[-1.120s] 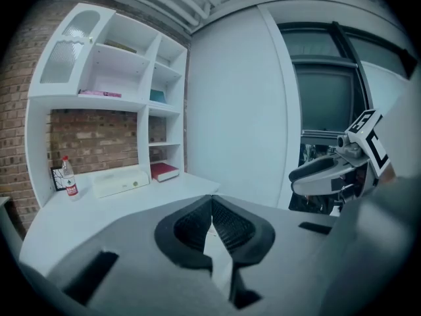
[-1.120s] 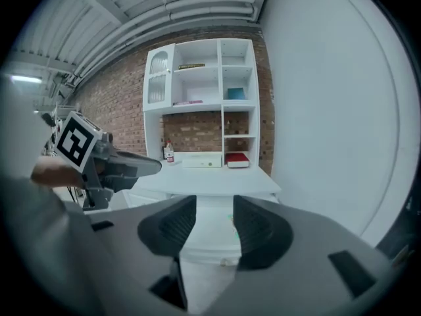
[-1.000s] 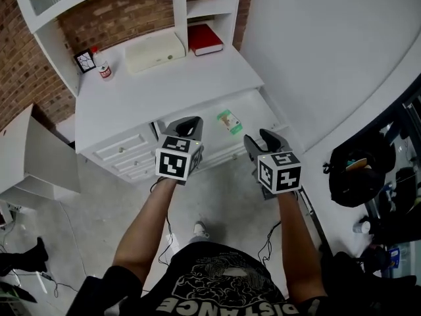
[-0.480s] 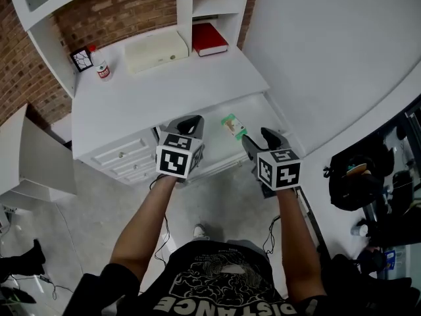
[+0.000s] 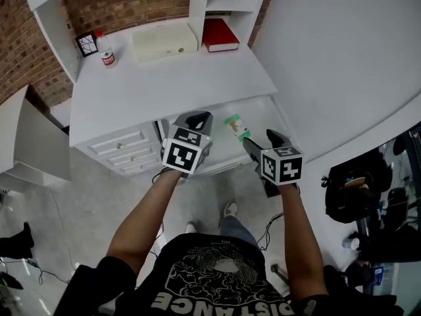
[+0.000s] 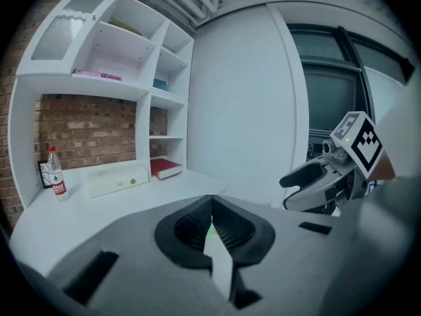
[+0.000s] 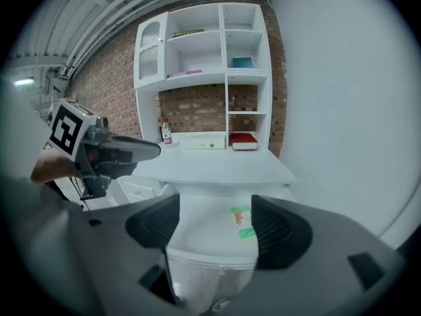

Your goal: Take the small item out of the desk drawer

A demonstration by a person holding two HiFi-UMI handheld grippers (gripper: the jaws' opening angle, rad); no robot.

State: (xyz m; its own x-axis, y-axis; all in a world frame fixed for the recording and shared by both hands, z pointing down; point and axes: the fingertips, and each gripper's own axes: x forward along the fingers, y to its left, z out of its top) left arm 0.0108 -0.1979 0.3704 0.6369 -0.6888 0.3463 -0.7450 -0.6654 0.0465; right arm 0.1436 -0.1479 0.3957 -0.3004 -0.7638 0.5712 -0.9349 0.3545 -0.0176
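The desk drawer [image 5: 263, 114] is pulled out under the white desktop [image 5: 171, 87]. A small green packet [image 5: 235, 125] lies flat inside it, also visible as the green packet [image 7: 242, 221]. My right gripper [image 5: 263, 142] hovers just in front of the drawer, near the packet. Its jaws are opening, and nothing is between them; the packet shows beyond the right gripper [image 7: 214, 226], close to its right jaw. My left gripper [image 5: 197, 119] is held at the drawer's left front, shut and empty. In its own view the left gripper [image 6: 211, 220] has both pads pressed together.
On the desktop stand a red book [image 5: 220, 35], a cream box [image 5: 164, 41], a small bottle [image 5: 107, 56] and a framed card [image 5: 86, 43]. A stack of small drawers [image 5: 125, 147] is on the left. A black bag [image 5: 352, 189] sits on the floor at right.
The right gripper's jaws have spread wider. Both grippers have edged a little toward the drawer, and the head view has shifted so the desk sits lower in frame.
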